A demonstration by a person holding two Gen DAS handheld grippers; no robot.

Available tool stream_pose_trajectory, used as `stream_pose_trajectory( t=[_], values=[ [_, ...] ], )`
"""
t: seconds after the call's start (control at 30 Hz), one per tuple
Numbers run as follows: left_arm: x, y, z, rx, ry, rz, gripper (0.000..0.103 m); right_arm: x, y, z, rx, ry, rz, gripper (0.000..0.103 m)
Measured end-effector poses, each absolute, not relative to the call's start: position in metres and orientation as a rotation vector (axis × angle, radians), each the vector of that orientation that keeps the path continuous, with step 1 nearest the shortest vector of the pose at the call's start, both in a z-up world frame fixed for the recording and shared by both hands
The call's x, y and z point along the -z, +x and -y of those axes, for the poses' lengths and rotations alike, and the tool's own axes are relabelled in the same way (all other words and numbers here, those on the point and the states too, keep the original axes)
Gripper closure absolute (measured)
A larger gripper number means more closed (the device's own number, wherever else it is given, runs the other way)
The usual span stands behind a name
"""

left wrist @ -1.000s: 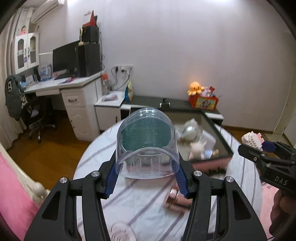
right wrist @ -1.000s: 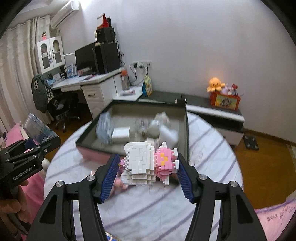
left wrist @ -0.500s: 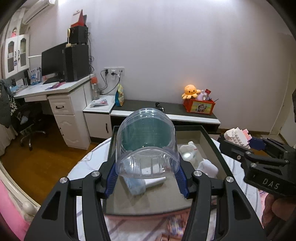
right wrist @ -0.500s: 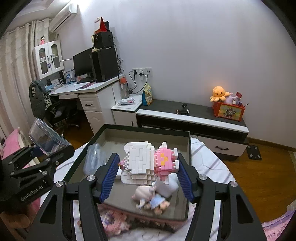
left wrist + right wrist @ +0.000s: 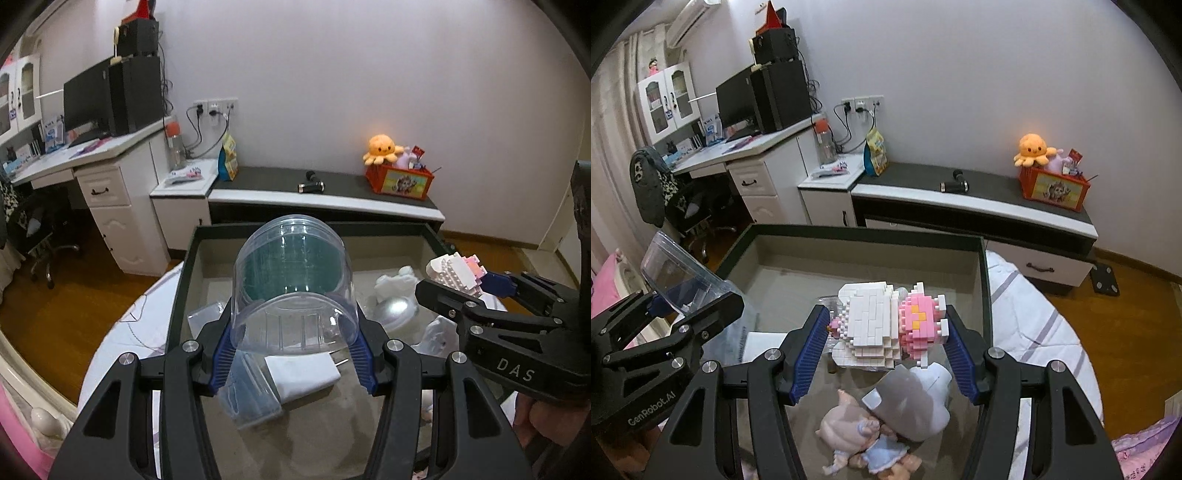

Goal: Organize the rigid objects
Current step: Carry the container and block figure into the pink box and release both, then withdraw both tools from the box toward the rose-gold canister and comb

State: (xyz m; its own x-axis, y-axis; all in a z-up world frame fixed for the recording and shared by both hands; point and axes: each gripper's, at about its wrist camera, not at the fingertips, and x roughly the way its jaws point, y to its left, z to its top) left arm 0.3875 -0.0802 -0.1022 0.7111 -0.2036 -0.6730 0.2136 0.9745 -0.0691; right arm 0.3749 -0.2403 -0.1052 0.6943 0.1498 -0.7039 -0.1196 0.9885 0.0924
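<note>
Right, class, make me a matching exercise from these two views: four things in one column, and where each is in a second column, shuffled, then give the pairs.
Things
1. clear plastic tub
2. brick-built figure
3. orange octopus plush
4. small doll

Places
A. lying on the box floor
B. gripped by the right gripper
C. on the red crate by the wall
D. gripped by the left gripper

Pairs: 1-D, 2-B, 3-C, 4-A

surface: round table (image 5: 1034, 332), striped cloth | on it: dark box (image 5: 985, 295)
</note>
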Motion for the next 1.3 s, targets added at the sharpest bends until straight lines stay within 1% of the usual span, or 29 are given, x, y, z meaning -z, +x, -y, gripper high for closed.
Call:
stream_pose_trajectory(
  t=[0.1,0.13,0.17,0.2,0.23,0.27,0.33,0.37,0.43,0.47,0.5,0.73,1.07,1.3],
  values=[
    [0.107,0.391,0.084,0.246,0.037,-0.760,0.048,0.113,0.380,0.241,-0.151,0.047,-0.813,0.041],
    [0.108,0.391,0.086,0.250,0.049,-0.759,0.042,0.116,0.381,0.241,-0.154,0.048,-0.821,0.040],
    [0.107,0.390,0.086,0.246,0.055,-0.752,0.032,0.116,0.383,0.241,-0.154,0.048,-0.825,0.040],
    [0.106,0.387,0.086,0.238,0.057,-0.738,0.026,0.118,0.383,0.241,-0.153,0.047,-0.832,0.040],
    [0.104,0.384,0.085,0.232,0.056,-0.724,0.017,0.120,0.383,0.241,-0.154,0.049,-0.837,0.039],
    [0.101,0.381,0.083,0.226,0.054,-0.706,0.012,0.120,0.383,0.242,-0.156,0.056,-0.838,0.038],
    [0.095,0.375,0.077,0.217,0.044,-0.683,0.006,0.119,0.383,0.244,-0.151,0.066,-0.835,0.020],
    [0.092,0.371,0.074,0.213,0.040,-0.672,0.004,0.118,0.382,0.245,-0.149,0.070,-0.831,0.020],
    [0.084,0.363,0.067,0.190,0.034,-0.647,0.003,0.116,0.380,0.246,-0.147,0.084,-0.828,0.019],
    [0.081,0.359,0.063,0.182,0.030,-0.637,0.001,0.115,0.378,0.247,-0.141,0.094,-0.828,0.016],
    [0.077,0.353,0.059,0.172,0.020,-0.624,0.001,0.113,0.376,0.249,-0.135,0.105,-0.825,0.015],
    [0.050,0.312,0.032,0.128,-0.029,-0.549,0.000,0.082,0.345,0.249,-0.123,0.164,-0.726,0.015],
    [0.029,0.246,0.019,0.094,-0.028,-0.507,0.000,0.032,0.253,0.243,-0.106,0.173,-0.578,0.014],
    [0.020,0.194,0.018,0.082,-0.012,-0.476,0.000,0.019,0.188,0.240,-0.075,0.146,-0.527,0.014]
  ],
)
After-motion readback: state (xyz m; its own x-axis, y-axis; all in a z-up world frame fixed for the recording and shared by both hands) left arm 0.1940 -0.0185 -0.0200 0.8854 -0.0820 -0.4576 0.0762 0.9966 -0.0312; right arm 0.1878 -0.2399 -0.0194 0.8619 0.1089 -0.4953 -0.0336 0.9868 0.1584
